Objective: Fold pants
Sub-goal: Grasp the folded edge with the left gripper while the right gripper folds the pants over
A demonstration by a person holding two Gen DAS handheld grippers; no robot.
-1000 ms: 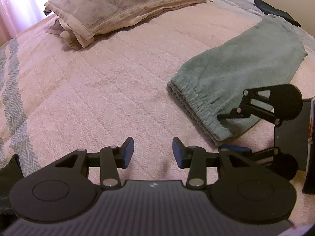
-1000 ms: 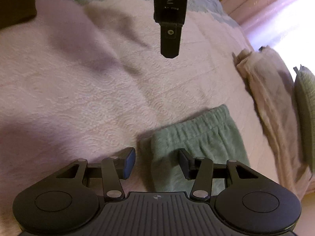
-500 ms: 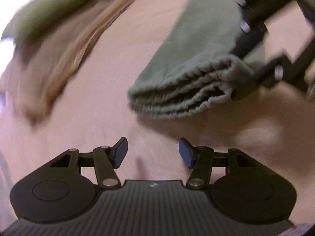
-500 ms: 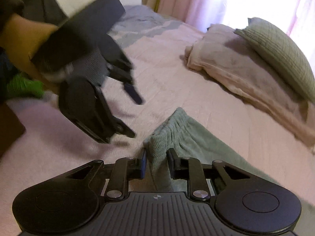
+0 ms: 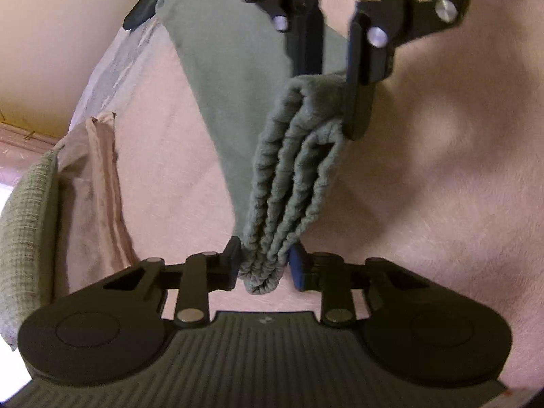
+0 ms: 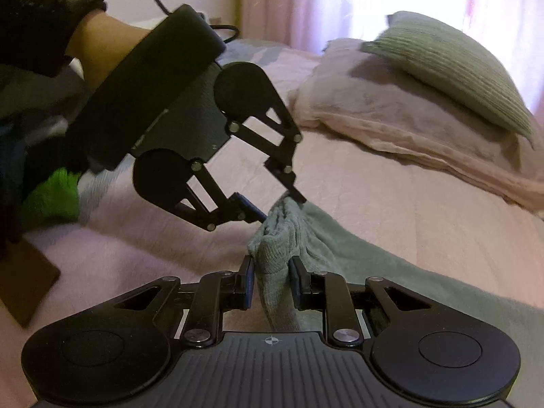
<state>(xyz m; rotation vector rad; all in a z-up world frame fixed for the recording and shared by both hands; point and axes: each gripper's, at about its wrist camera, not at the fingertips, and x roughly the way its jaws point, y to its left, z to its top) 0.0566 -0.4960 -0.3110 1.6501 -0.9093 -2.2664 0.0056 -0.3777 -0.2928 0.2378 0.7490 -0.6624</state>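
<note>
The sage-green pants (image 5: pixel 231 68) lie folded lengthwise on the pink bedspread (image 5: pixel 442 170), with the gathered elastic waistband (image 5: pixel 292 176) raised off it. My left gripper (image 5: pixel 263 267) is shut on one end of the waistband. At the top of the left wrist view, my right gripper (image 5: pixel 335 68) pinches the other end. In the right wrist view, my right gripper (image 6: pixel 272 278) is shut on a thick bunch of the pants (image 6: pixel 374 265). My left gripper (image 6: pixel 282 209) grips the waistband just beyond, held by a hand (image 6: pixel 102 44) in a black sleeve.
A green pillow (image 6: pixel 452 64) rests on a beige folded blanket (image 6: pixel 391 119) at the head of the bed, by a bright curtained window. A bright green fuzzy item (image 6: pixel 51 197) and a brown flat object (image 6: pixel 23 282) sit at the left. A dark item (image 5: pixel 142 6) lies near the wall.
Both grippers went from open to shut on the waistband, the right one first. The left gripper swung round to the waistband's other end, and the waistband has lifted off the bed.
</note>
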